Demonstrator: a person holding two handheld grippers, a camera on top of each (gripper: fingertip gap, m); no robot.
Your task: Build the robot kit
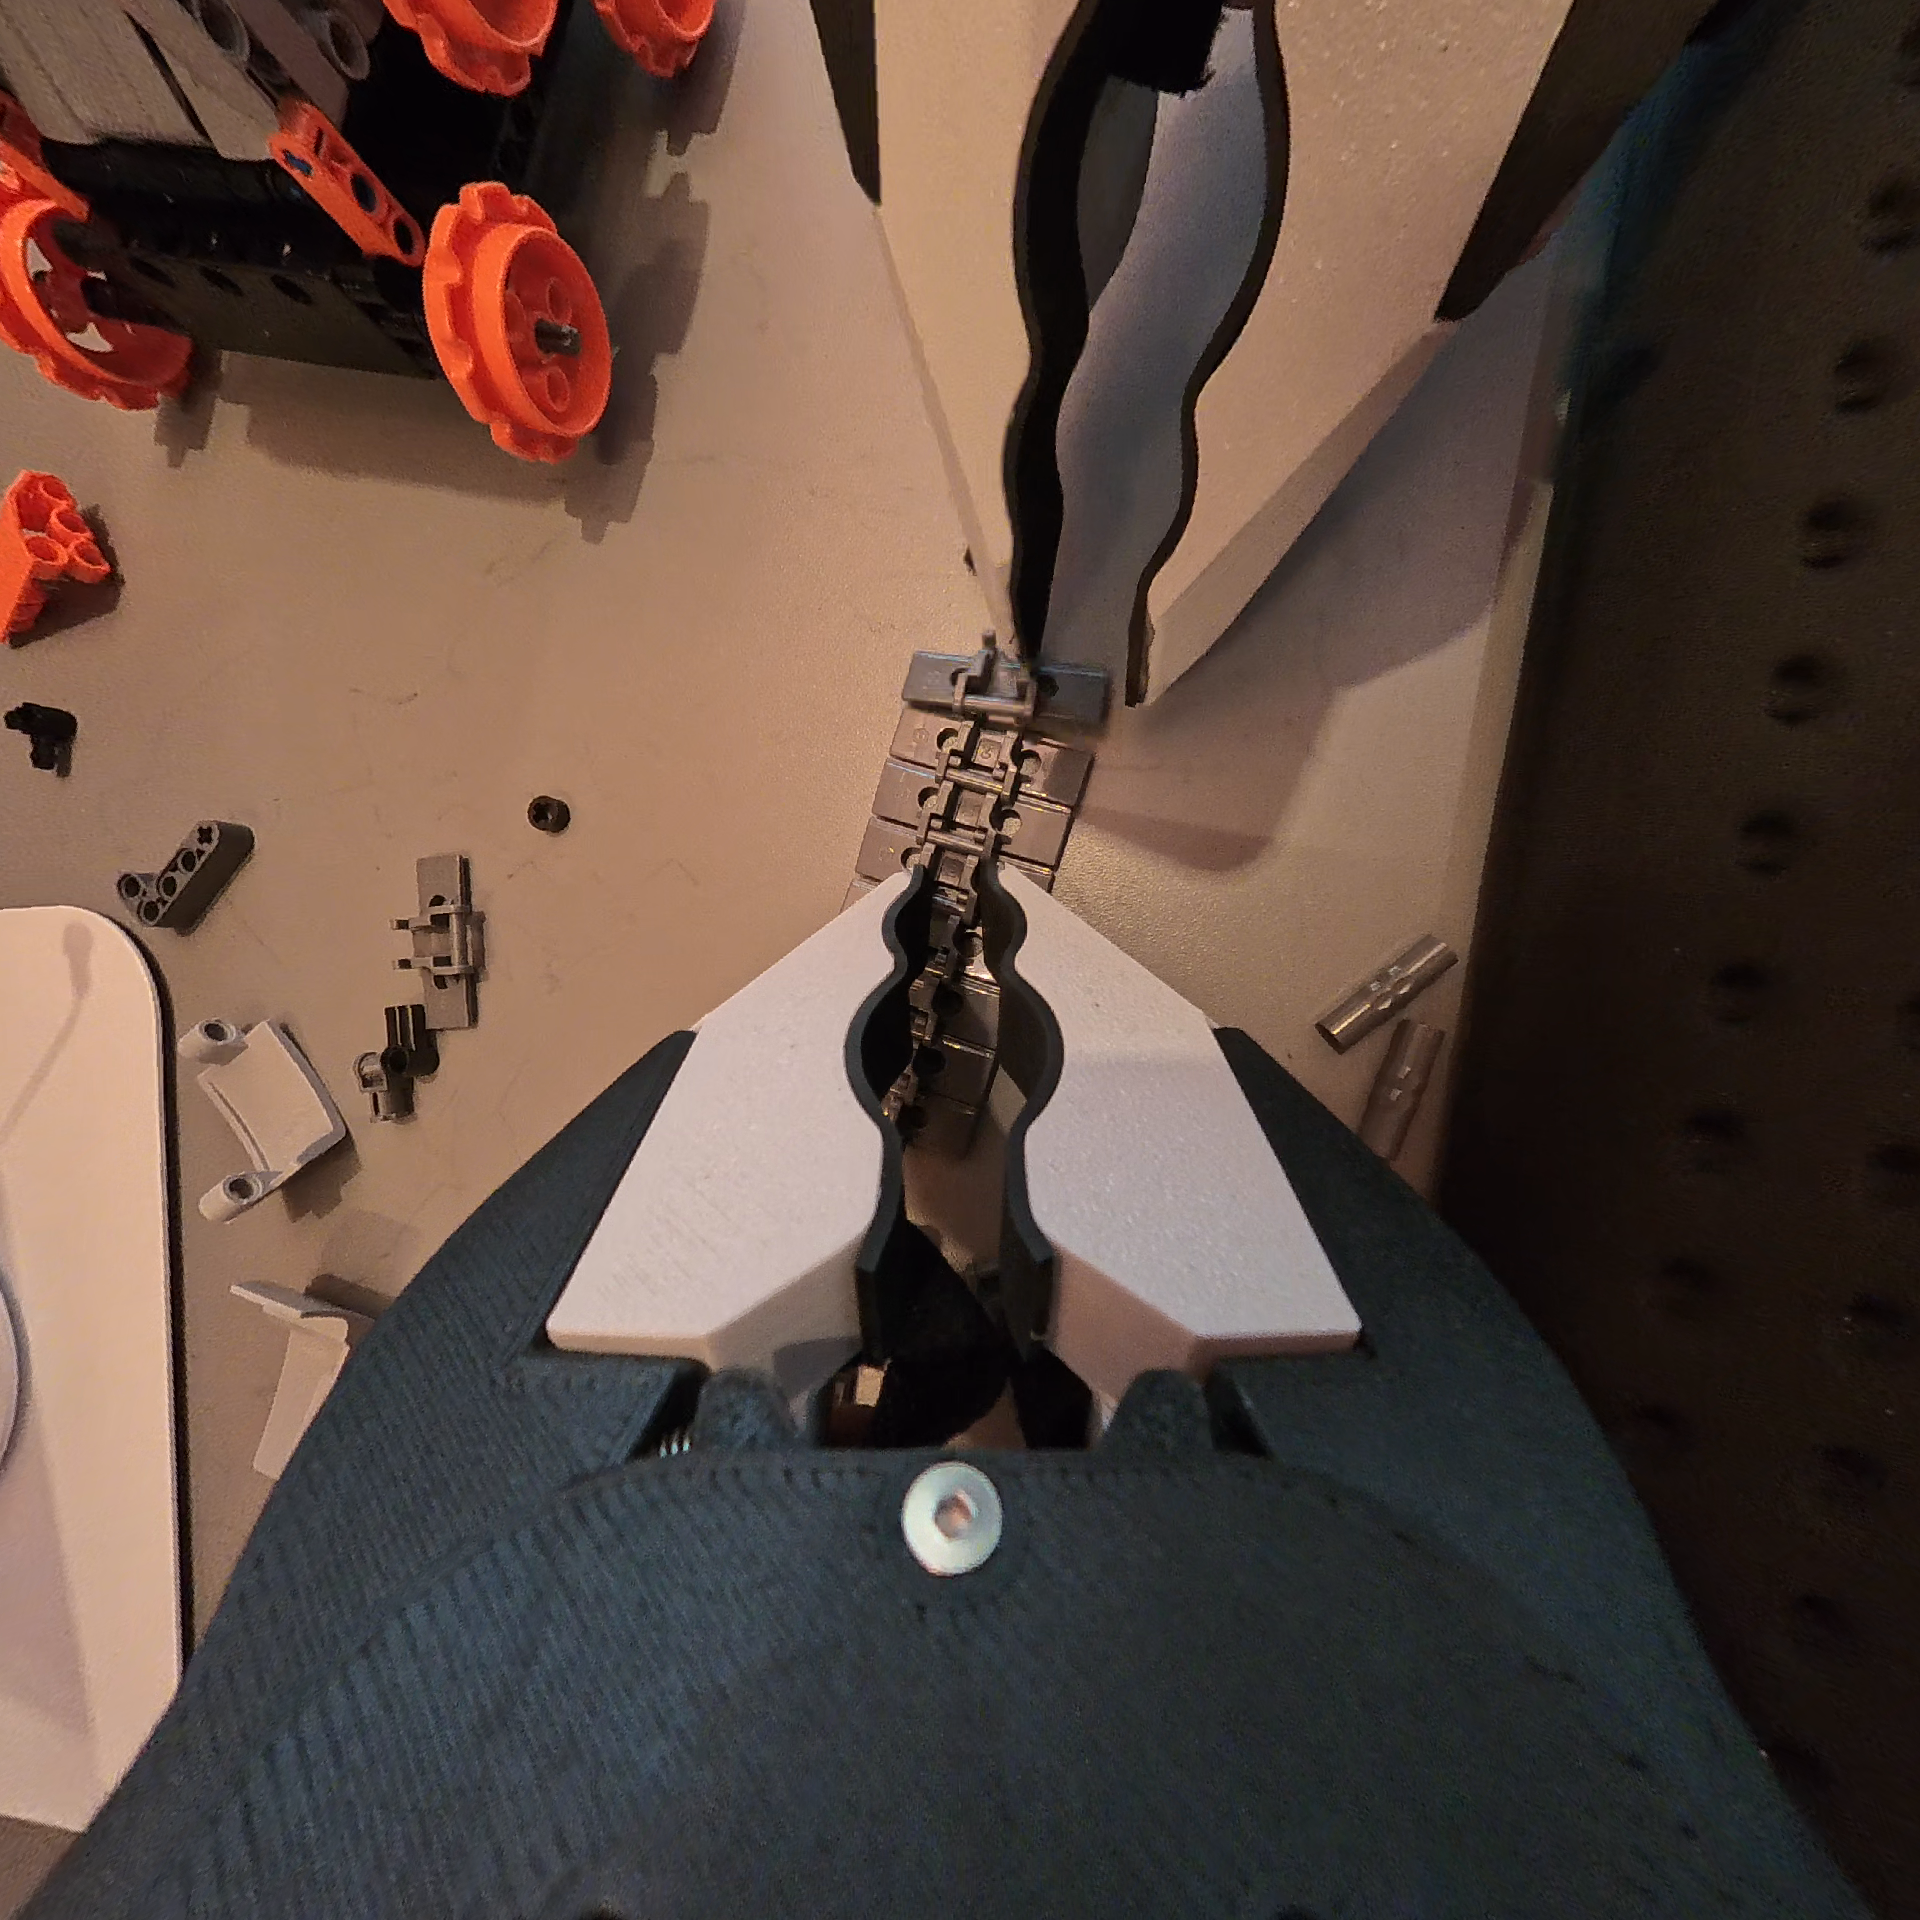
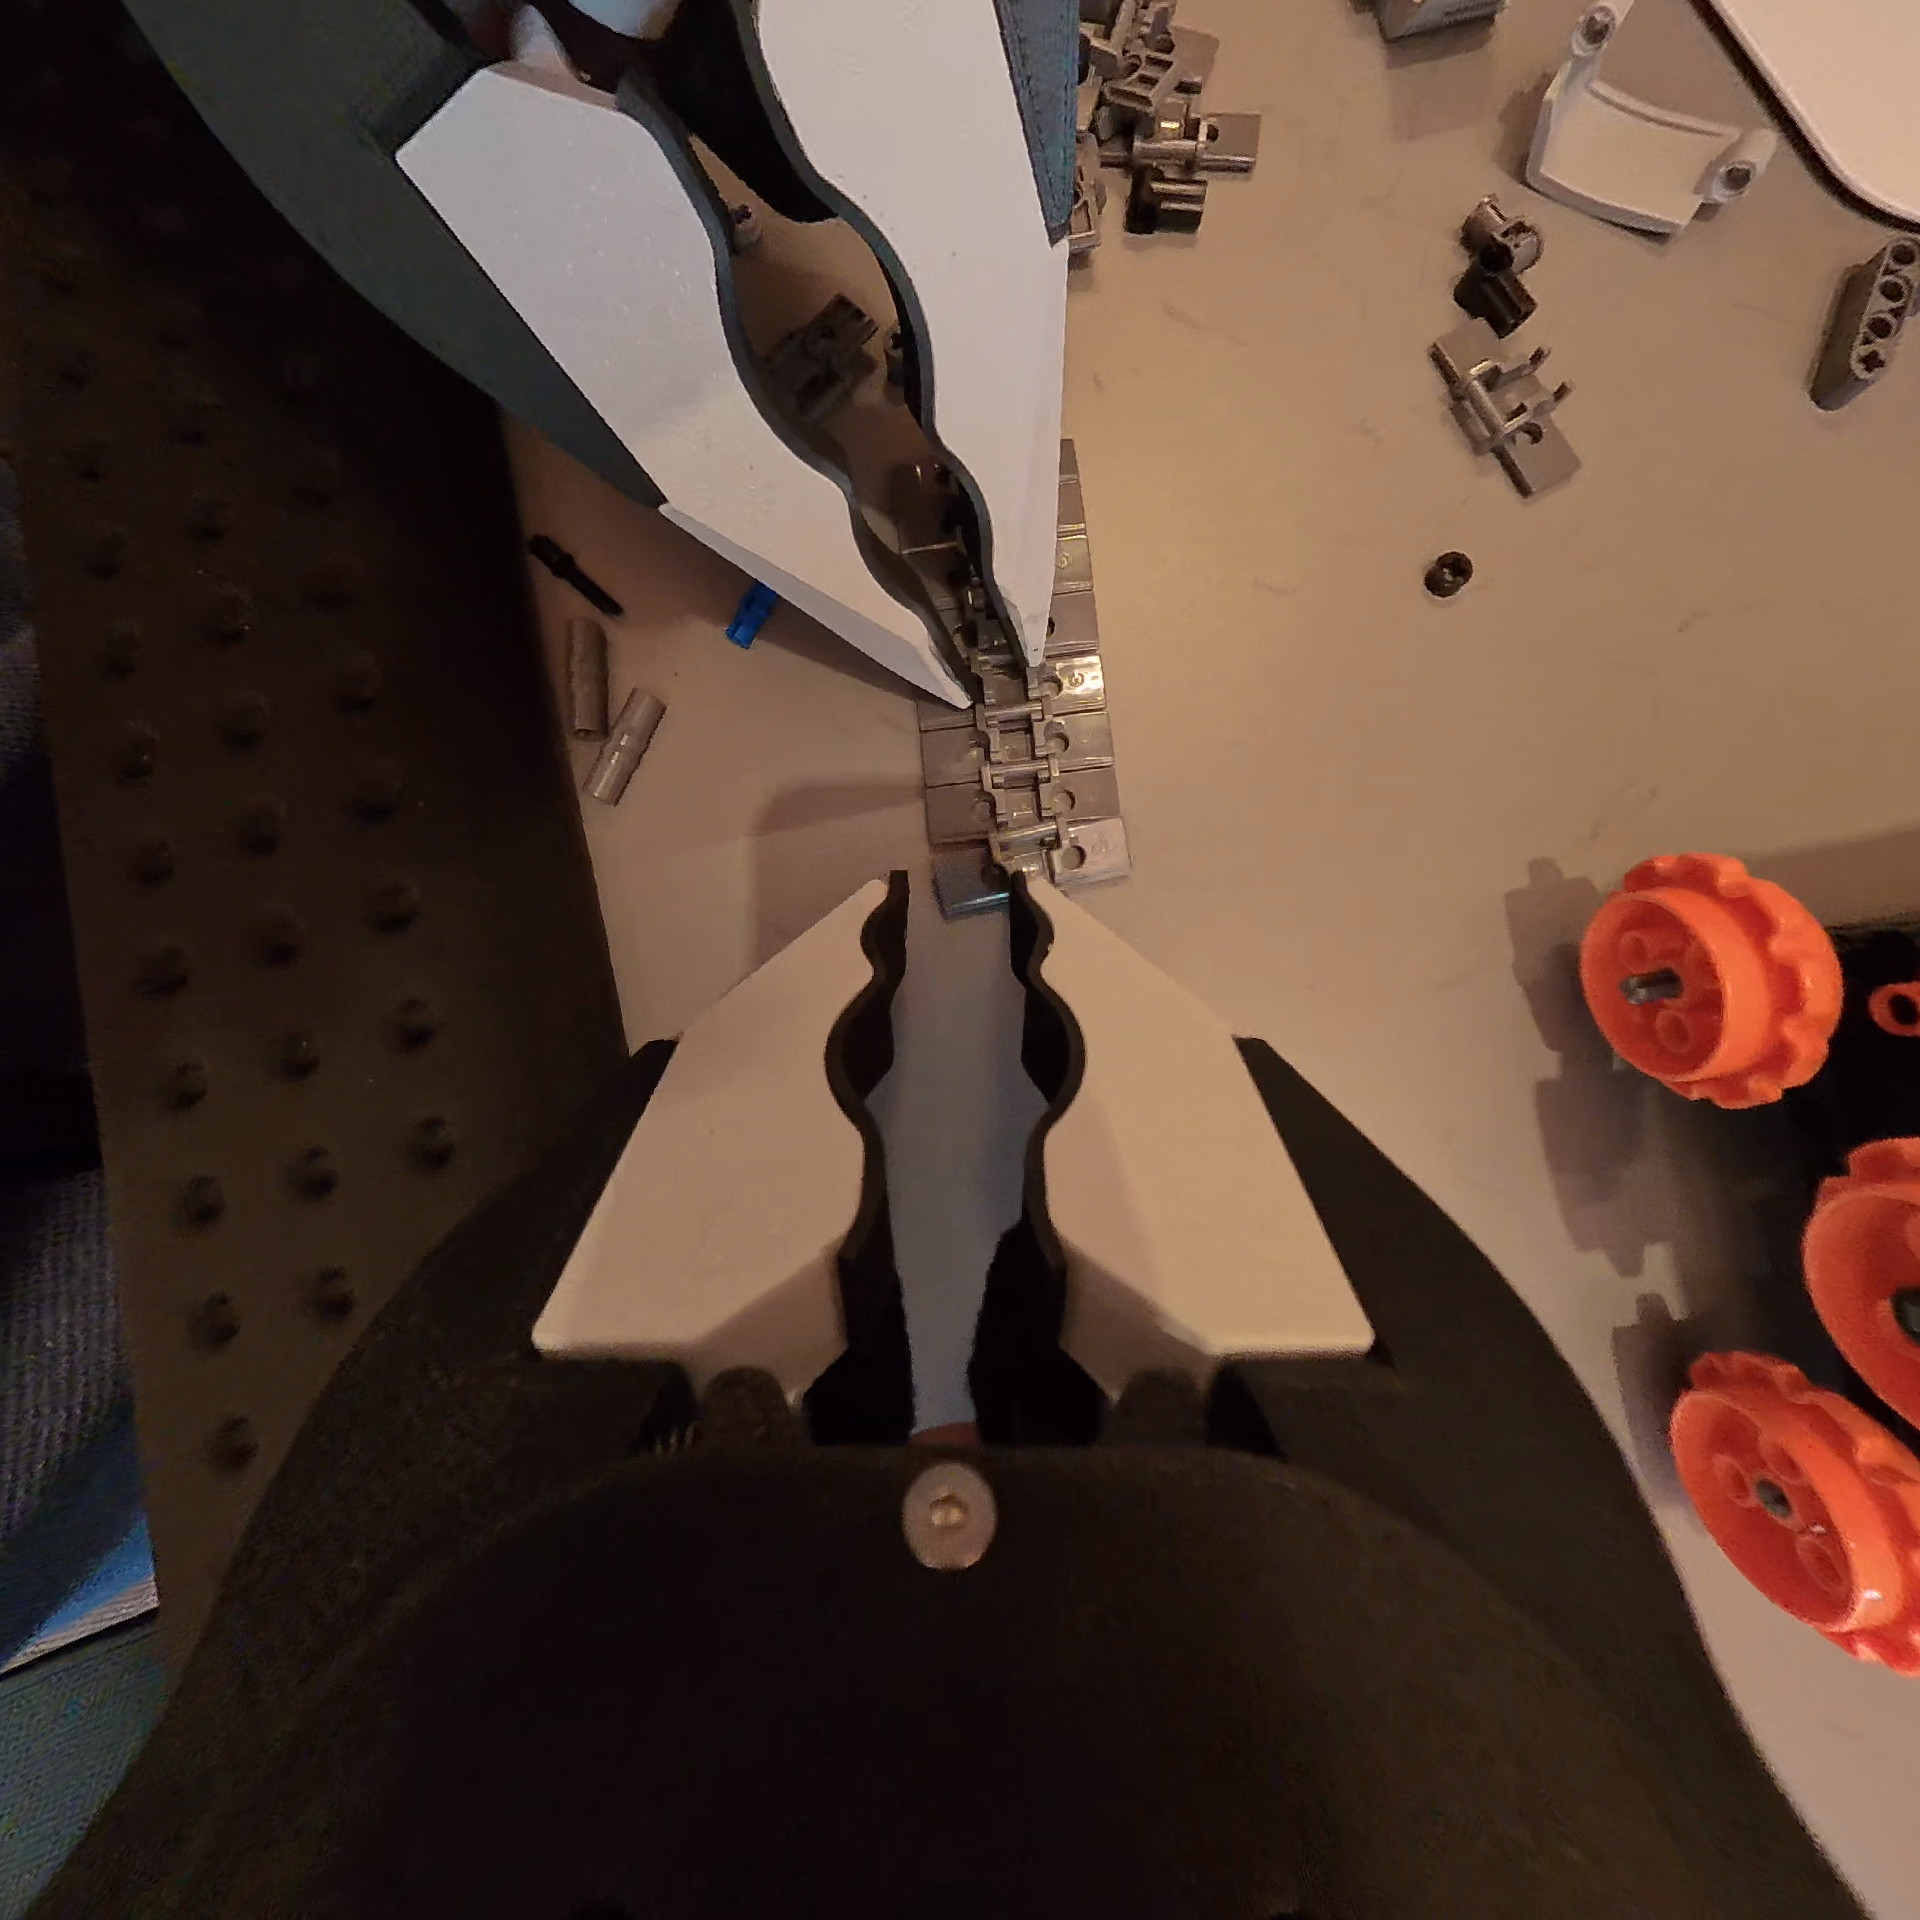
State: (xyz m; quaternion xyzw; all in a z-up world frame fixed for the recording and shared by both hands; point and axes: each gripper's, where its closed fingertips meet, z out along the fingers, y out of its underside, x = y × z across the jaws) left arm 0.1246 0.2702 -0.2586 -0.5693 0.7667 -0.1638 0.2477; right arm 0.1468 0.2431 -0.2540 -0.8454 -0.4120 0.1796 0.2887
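- Left claw (image 1: 956,894): fingers pinched narrow round a grey linked track strip (image 1: 982,790), gripping its near end; links run back between the wavy black pads.
- Same strip in right wrist view (image 2: 1023,769): lies flat on the beige table (image 2: 1299,727), stretched between the two claws.
- Right claw (image 2: 961,883): fingers apart w/ a clear gap, nothing held. One fingertip (image 2: 1023,894) sits right at the strip's end link, touching or just short of it, can't tell. Left wrist view shows it coming in from the far side (image 1: 1081,665), tips at the strip's far end.
- Far left in left wrist view: black and grey brick-built vehicle (image 1: 208,239) w/ orange toothed wheels (image 1: 520,312), well apart from the strip.
- Loose bits on the table left of the left claw: single grey track link (image 1: 442,935), white curved panel (image 1: 265,1101), dark grey angled beam (image 1: 187,873), orange connector (image 1: 47,561).
- Two grey tube connectors (image 1: 1387,997) just right of the left claw, near the table edge.
- Dark studded mat (image 1: 1714,935) along the right side, past the table edge.
- Small blue pin (image 2: 750,613) by the left claw in right wrist view.
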